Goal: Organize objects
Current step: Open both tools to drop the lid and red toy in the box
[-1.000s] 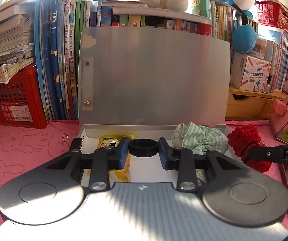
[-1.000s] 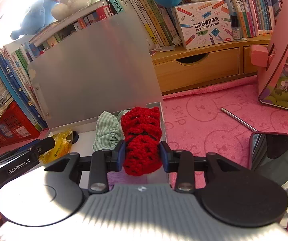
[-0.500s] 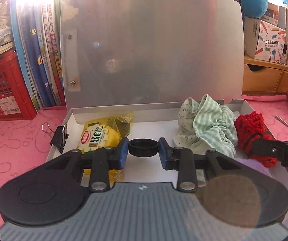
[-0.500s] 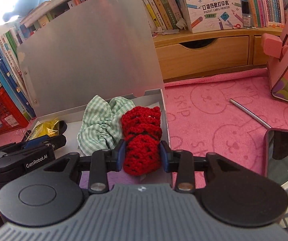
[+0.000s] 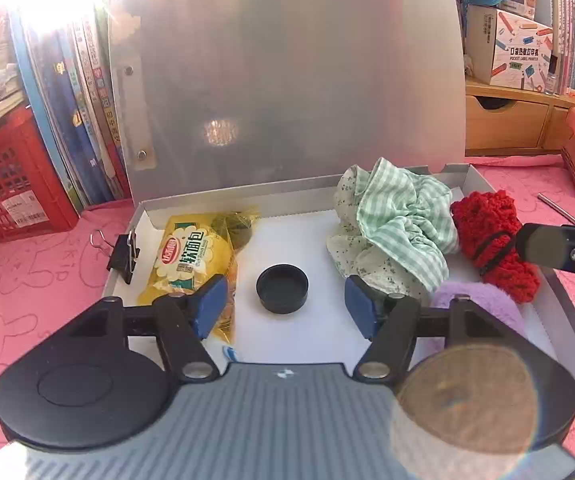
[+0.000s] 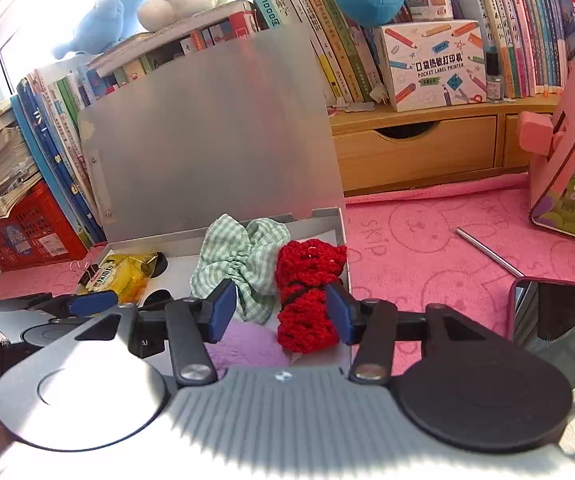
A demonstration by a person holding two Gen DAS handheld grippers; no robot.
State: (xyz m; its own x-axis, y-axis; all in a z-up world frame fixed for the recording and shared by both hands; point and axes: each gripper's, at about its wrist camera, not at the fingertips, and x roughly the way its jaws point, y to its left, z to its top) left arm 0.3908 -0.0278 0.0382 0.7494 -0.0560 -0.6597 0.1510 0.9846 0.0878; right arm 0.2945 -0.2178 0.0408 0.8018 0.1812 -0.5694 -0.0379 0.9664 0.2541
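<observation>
Pink mat: a bunny-print cloth (image 5: 27, 288) covers the table, and the open grey box (image 5: 567, 320) sits on it with its lid (image 5: 287, 80) propped upright.
Far left: a black binder clip (image 5: 121, 252) grips the box's left wall; just inside lies a yellow snack packet (image 5: 191, 256).
Left gripper: the left gripper (image 5: 285, 308) has just been opening and its jaws now stand wide. The black cap (image 5: 282, 288) sits free on the box floor between them, touched by neither pad.
Middle: a green gingham scrunchie (image 5: 399, 228), with a purple fuzzy one (image 5: 475, 300) in front of it.
Right gripper: the right gripper (image 6: 279, 312) has also just been opening. The red crochet scrunchie (image 6: 307, 296) lies between the spread pads against the box's right wall, released.
Doing it well: I'd lift both tools straight up and away, so no pad drags the cap or snags the yarn.
Only the left view: the cap sitting whole, and the purple scrunchie's outline.
Only the right view: a dark phone (image 6: 551, 328) and a metal rod (image 6: 487, 252) still lying out on the mat, perhaps next to be stowed.
</observation>
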